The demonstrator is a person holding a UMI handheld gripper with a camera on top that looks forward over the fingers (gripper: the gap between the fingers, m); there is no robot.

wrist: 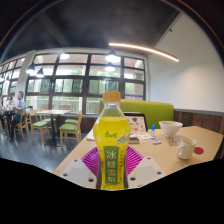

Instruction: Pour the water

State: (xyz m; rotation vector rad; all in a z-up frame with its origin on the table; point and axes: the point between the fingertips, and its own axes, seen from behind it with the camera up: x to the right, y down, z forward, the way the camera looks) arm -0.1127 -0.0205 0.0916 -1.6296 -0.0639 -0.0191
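Note:
A clear plastic bottle with an orange cap, yellow-green label and pale drink inside stands upright between my fingers. My gripper is shut on the bottle: both magenta pads press against the lower label at either side. The bottle appears lifted above the light wooden table. Beyond it to the right stands a white bowl-shaped cup, and nearer to the right sits a smaller white cup.
A tablet or card stand sits behind the bottle. A green sofa back runs behind the table. Wooden tables and green chairs fill the room to the left, where a person sits. Large windows line the back wall.

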